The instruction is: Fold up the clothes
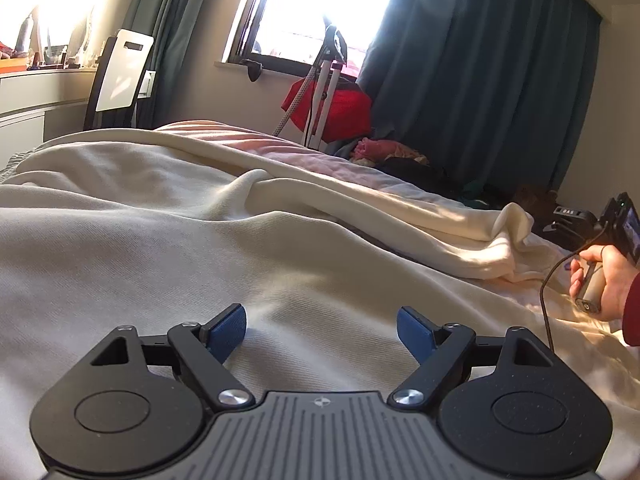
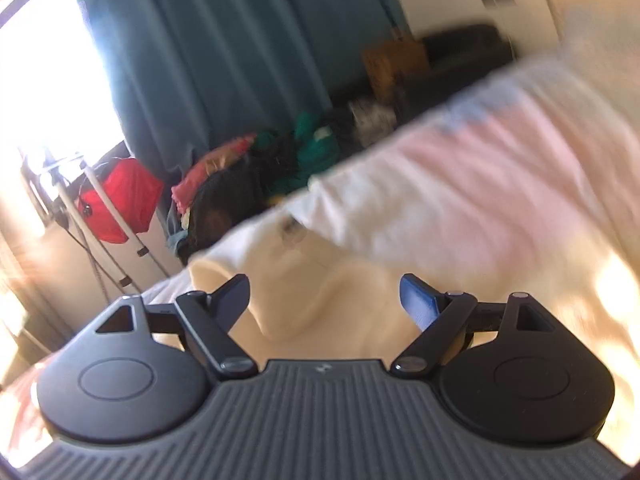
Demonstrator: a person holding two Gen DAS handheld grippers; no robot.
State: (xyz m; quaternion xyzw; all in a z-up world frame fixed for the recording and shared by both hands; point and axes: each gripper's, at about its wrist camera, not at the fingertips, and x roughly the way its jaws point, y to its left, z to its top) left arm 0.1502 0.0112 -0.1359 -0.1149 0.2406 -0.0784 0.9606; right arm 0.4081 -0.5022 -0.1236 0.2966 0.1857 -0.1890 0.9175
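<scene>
A large cream garment (image 1: 200, 248) lies spread over the bed, with a long fold or sleeve (image 1: 400, 216) running toward the right. My left gripper (image 1: 320, 330) is open and empty, low over the cloth. My right gripper (image 2: 324, 300) is open and empty, above a rumpled end of the same cream cloth (image 2: 320, 300); that view is blurred by motion. The right gripper's body and the hand holding it (image 1: 604, 280) show at the right edge of the left wrist view.
A pink bedcover (image 1: 248, 140) lies under the garment. Beyond the bed stand a red bag on a white stand (image 1: 332, 108), a pile of clothes (image 2: 256, 168) on the floor, dark teal curtains (image 1: 480, 80), a window and a white chair (image 1: 120, 76).
</scene>
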